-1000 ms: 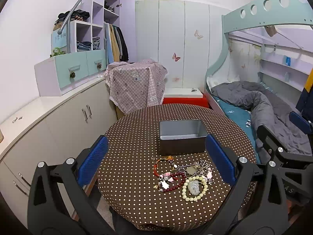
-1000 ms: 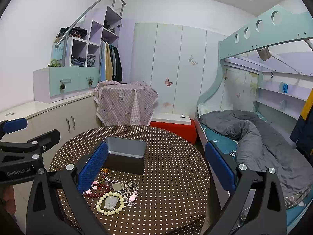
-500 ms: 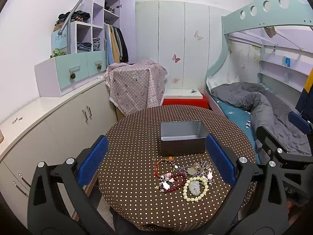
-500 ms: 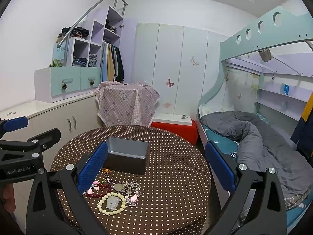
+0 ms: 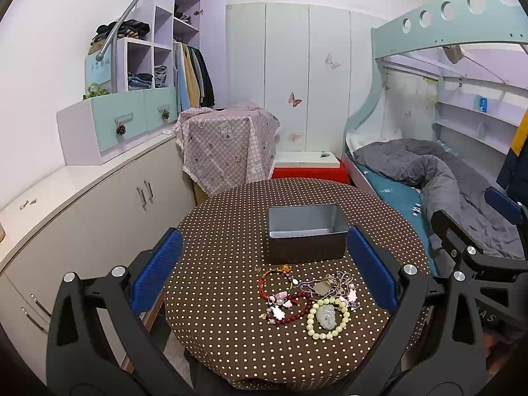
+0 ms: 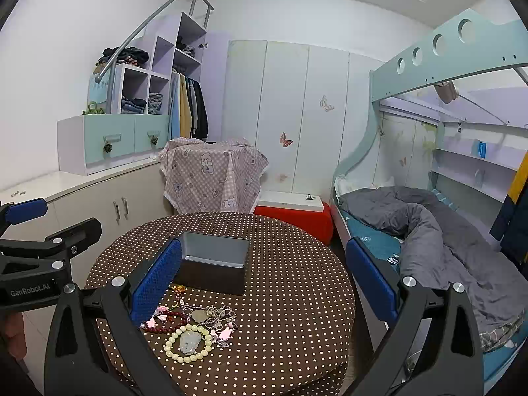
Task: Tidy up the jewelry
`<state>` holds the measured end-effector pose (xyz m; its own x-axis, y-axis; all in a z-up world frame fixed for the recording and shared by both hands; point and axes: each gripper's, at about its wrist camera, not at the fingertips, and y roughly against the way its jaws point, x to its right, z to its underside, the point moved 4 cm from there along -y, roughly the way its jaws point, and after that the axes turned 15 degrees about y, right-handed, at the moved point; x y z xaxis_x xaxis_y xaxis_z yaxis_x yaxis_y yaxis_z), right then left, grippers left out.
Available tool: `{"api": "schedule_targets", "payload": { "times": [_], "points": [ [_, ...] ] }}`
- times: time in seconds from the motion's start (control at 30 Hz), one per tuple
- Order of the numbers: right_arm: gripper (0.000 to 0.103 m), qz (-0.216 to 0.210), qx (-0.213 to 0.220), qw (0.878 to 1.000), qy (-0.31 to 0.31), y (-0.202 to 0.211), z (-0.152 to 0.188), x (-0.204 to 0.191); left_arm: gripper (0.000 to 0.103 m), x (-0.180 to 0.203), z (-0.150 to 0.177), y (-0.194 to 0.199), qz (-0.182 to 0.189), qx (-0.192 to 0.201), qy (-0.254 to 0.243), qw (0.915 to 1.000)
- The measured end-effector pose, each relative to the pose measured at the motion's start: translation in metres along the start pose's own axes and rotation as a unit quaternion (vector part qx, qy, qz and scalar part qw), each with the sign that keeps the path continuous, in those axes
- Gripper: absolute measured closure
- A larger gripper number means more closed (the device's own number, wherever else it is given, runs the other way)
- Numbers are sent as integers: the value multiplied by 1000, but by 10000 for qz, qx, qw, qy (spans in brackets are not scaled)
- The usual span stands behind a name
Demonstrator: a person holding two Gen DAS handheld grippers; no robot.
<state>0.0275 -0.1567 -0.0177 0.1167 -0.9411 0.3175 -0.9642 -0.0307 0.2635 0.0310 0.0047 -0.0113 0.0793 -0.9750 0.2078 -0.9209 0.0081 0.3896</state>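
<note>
The jewelry is heaped on the dotted bench just in front of the open grey box, handy for transfer. Both the left gripper and right gripper are held above, jaws wide and empty, ready for a first pick.

Black gripper frames — blue pads, silver screws, seemingly "GenRobot.AI" lettering.

One open grey rectangular metal tin stands on one round table with a brown white-dotted cloth. One pale green bead bracelet, one dark red bead bracelet and one red-and-green cord bangle are countable; the tangled silver chains cannot be counted.
</note>
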Motion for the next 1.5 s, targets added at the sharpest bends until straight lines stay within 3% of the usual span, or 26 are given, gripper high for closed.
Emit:
{"api": "schedule_targets", "payload": {
  "times": [1.27, 1.5],
  "points": [
    [8, -6, -144, 9999, -65, -5, 4, 0, 6, 0, 2, -4, -31, 20, 37, 10000],
    [8, -24, -331, 9994, -100, -14, 6, 2, 6, -3, 2, -13, -56, -103, 40, 9999]
  ]
}}
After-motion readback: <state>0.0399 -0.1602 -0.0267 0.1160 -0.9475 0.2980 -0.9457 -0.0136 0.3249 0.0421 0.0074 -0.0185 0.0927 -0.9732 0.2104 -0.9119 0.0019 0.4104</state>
